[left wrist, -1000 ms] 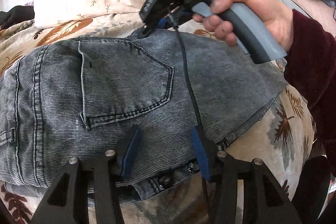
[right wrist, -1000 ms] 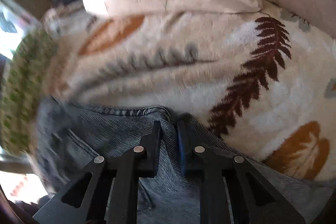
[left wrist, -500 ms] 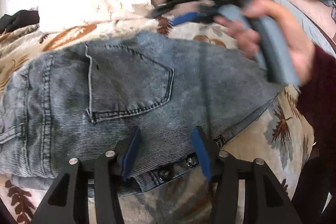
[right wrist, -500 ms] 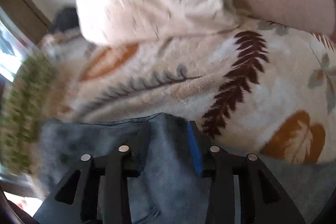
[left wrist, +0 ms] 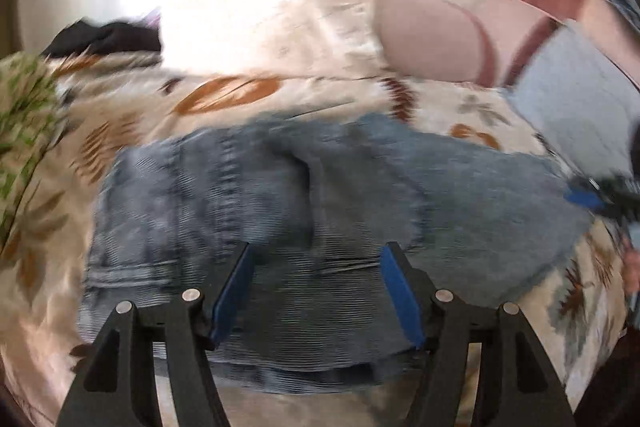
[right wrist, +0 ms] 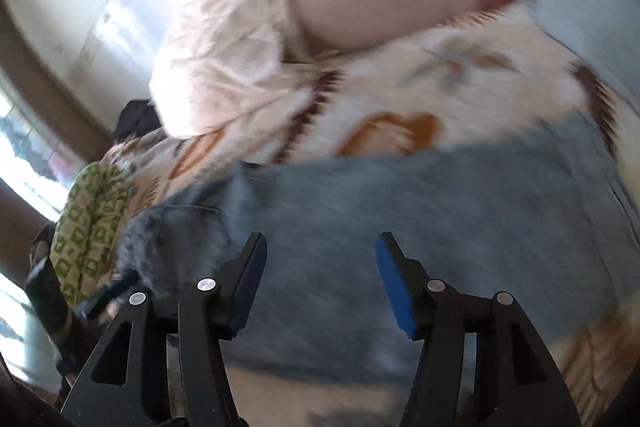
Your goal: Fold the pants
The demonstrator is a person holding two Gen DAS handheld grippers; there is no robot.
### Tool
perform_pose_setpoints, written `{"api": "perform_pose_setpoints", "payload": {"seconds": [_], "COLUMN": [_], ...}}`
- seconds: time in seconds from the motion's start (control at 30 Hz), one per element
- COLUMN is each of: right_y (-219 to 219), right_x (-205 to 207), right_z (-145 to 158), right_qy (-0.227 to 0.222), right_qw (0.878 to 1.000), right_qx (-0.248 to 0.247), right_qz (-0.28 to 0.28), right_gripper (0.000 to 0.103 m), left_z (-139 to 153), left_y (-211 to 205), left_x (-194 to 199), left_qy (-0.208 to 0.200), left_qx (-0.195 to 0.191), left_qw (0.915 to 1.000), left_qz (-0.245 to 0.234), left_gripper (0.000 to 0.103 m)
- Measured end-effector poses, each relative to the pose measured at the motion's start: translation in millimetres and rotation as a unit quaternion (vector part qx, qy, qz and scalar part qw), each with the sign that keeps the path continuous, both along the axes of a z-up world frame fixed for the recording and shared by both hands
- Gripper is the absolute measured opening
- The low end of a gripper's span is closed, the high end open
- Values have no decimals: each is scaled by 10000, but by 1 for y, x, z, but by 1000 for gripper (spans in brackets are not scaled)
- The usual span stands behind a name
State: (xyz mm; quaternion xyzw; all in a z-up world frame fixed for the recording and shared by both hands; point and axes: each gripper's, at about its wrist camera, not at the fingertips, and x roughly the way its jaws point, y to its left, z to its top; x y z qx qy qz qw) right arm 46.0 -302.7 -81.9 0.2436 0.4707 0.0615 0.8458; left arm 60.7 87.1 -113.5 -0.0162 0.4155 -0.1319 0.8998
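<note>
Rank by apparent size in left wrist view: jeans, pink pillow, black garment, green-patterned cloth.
1. jeans
2. pink pillow
3-4. black garment and green-patterned cloth: similar, and the cloth is cut by the frame edge, so unranked.

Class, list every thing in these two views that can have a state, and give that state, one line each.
Jeans: folded, lying flat on the blanket, held by neither tool.
Left tool: open, over the jeans.
Right tool: open, over the jeans.
Blanket: spread under the jeans.
Pillow: resting on the blanket.
</note>
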Motion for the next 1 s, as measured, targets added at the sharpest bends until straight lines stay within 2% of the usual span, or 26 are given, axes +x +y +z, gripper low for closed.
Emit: {"api": "perform_pose_setpoints", "payload": {"seconds": [0.1, 0.2, 0.23, 0.3, 0.37, 0.43, 0.47, 0.57, 0.77, 0.87, 0.9, 1.0], "right_y": [-46, -69, -76, -86, -98, -120, -128, -156, -179, -190, -194, -201], "right_x": [-19, -27, -31, -40, -53, -69, -74, -91, -111, -112, -112, -113], "right_z": [-17, -42, -46, -36, -21, -11, -12, -24, -44, -60, -68, -82], "right_qy": [412, 778, 729, 581, 215, -15, -23, 73, 248, 458, 512, 477], "right_qw": [9966, 9921, 9915, 9903, 9892, 9821, 9776, 9533, 9114, 8969, 8876, 8703], "right_qx": [135, 443, 635, 843, 907, 1111, 1256, 1913, 2727, 2927, 3048, 3337], "right_qz": [-694, -882, -876, -943, -1128, -1522, -1688, -2338, -3071, -3284, -3416, -3591], "right_gripper": [56, 56, 51, 53, 57, 57, 57, 59, 59, 59, 59, 57], "left_z": [-27, -29, -28, -25, -19, -13, -8, 4, 29, 44, 46, 50], "left_y": [3, -17, -20, -20, -17, -16, -18, -41, -128, -182, -200, -249], "left_x": [10, 1, -1, -3, -7, -13, -16, -18, 3, 15, 20, 33], "left_qy": [499, 124, 55, 15, -114, -234, -276, -404, -213, -221, -213, -100], "left_qx": [183, 857, 936, 819, 629, 469, 405, 241, 155, 268, 341, 483], "left_qw": [9986, 9962, 9956, 9966, 9979, 9986, 9987, 9989, 9961, 9896, 9867, 9754], "left_qz": [46, -61, -60, -18, 50, 89, 101, -28, -846, -1398, -1574, -2150], "left_gripper": [68, 74, 74, 75, 75, 75, 75, 77, 78, 78, 78, 78]}}
